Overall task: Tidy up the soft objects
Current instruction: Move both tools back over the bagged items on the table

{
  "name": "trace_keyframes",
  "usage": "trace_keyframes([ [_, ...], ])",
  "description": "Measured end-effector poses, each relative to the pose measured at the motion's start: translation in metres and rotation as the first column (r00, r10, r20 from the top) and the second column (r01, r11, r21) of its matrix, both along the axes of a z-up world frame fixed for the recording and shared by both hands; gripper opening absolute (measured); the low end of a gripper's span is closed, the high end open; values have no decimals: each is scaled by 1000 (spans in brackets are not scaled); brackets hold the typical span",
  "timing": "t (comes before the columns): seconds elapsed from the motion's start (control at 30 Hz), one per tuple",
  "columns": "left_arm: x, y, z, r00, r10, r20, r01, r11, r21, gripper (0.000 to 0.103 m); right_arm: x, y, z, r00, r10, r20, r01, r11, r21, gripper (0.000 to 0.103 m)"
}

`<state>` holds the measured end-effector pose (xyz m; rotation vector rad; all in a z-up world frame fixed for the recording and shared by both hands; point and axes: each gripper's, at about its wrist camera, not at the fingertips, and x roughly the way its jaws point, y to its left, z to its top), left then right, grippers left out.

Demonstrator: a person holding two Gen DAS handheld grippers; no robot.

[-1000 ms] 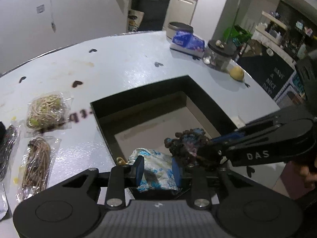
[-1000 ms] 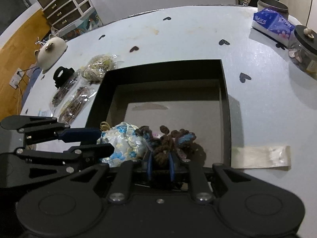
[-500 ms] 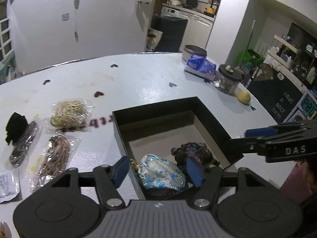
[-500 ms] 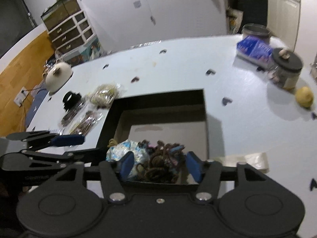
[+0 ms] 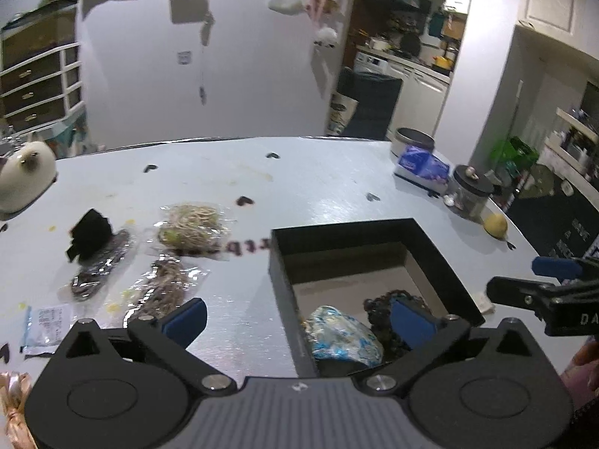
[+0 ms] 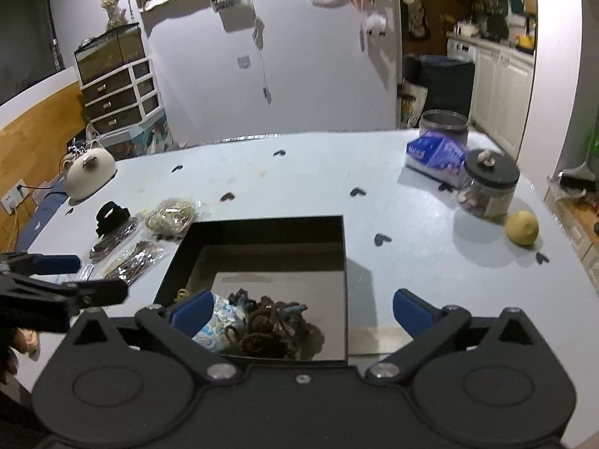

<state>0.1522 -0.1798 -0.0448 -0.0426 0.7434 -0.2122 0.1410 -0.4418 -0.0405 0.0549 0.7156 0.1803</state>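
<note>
A black open box (image 5: 284,258) (image 6: 262,224) sits on the white table. In its near corner lie a blue-and-white floral pouch (image 5: 340,336) (image 6: 215,327) and a dark brown and blue scrunchie bundle (image 5: 385,310) (image 6: 269,329). My left gripper (image 5: 297,321) is open and empty, raised above the box's near left edge. My right gripper (image 6: 299,314) is open and empty, raised above the box's near edge. Left of the box lie a bag of pale hair ties (image 5: 191,220) (image 6: 170,217), a bag of brown ties (image 5: 164,288) (image 6: 134,258), a dark bag (image 5: 101,273) (image 6: 112,237) and a black scrunchie (image 5: 90,232) (image 6: 110,213).
A white teapot (image 5: 22,176) (image 6: 90,168) stands far left. A tissue pack (image 5: 423,164) (image 6: 436,151), a metal tin (image 6: 443,121), a lidded jar (image 5: 470,191) (image 6: 488,183) and a lemon (image 5: 496,224) (image 6: 522,228) are at the right. A tape strip (image 6: 378,336) lies beside the box.
Both grippers opened, releasing the pouch and the scrunchie bundle into the box, then rose and pulled back. The two items now rest in the box's near corner.
</note>
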Motion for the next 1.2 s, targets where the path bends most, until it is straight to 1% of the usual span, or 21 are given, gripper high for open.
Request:
trace_keyframes([
  [0.23,-9,21,7,997,68,47,-68,998,-7,103,-9,11,5,996,11,87,-10,1000,-7,103],
  [0.4,-11,41,10,994,84,67,-84,996,-2,103,-11,25,8,993,9,118,-9,1000,-3,103],
  [0.6,-6,76,18,989,105,102,-105,994,-9,103,-10,52,15,988,-4,157,5,1000,-1,103],
  [0.93,8,138,26,985,118,126,-117,993,-17,103,1,108,20,982,-37,183,36,999,12,103],
  [1.2,22,178,23,988,94,122,-93,996,-10,103,15,157,16,985,-43,168,41,999,13,103],
])
